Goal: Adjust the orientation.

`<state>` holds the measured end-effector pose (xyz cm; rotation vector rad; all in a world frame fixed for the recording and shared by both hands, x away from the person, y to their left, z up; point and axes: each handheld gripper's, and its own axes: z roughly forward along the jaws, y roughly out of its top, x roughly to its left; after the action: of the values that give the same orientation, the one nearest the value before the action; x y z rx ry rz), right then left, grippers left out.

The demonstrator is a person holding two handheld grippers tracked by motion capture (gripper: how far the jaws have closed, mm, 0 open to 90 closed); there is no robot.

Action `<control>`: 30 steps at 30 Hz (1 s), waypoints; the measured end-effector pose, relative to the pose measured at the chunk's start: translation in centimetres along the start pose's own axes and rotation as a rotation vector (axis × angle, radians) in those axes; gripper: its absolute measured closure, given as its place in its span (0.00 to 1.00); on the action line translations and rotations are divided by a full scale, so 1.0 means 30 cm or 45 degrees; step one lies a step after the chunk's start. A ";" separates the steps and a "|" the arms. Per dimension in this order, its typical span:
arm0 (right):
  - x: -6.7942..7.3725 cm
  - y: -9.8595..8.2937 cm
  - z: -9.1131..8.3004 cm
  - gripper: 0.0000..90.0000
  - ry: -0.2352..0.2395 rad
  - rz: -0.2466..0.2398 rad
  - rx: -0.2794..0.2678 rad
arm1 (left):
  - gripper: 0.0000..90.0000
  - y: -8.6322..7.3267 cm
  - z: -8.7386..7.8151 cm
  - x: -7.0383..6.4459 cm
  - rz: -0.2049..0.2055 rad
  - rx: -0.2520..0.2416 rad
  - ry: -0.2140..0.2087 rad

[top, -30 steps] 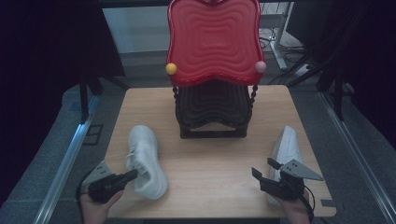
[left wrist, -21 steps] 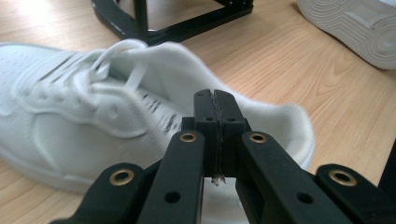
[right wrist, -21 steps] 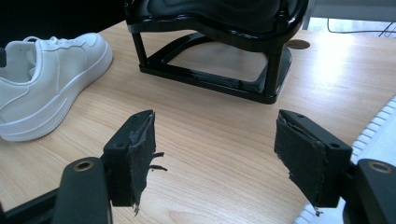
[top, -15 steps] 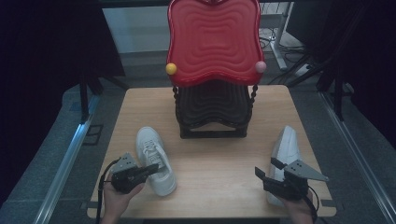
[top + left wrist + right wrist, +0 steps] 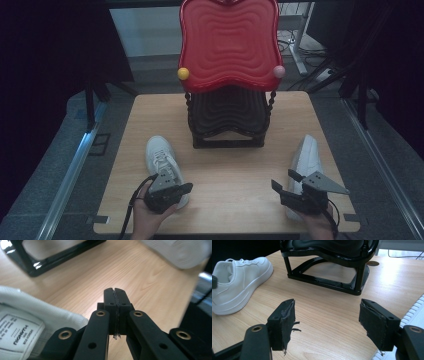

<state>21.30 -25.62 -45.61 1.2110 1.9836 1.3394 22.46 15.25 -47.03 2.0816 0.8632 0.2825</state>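
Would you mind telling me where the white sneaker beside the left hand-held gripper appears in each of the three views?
High view: the left sneaker lies left of centre on the table, its heel under the left hand-held gripper.
Left gripper view: its heel and tongue label sit at the lower left.
Right gripper view: it lies at the upper left.
Shared landmark: the black rack base.

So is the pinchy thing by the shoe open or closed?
Closed. The left gripper has its two black jaws pressed together with no gap, beside the white shoe.
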 end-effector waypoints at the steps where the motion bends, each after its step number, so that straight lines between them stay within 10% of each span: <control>1: 0.000 0.000 0.000 0.32 0.000 0.000 0.000 | 1.00 0.000 0.000 0.000 0.000 0.000 0.000; 14: -0.011 -0.002 -0.004 0.32 -0.009 0.012 -0.003 | 1.00 -0.061 -0.051 0.045 -0.056 -0.012 0.038; 30: -0.009 -0.004 0.006 0.32 -0.002 0.009 0.014 | 1.00 -0.178 -0.201 0.213 -0.250 -0.076 0.125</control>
<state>21.53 -25.77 -45.83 1.2251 1.9892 1.3325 21.73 25.45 -48.11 1.9242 1.0967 0.3026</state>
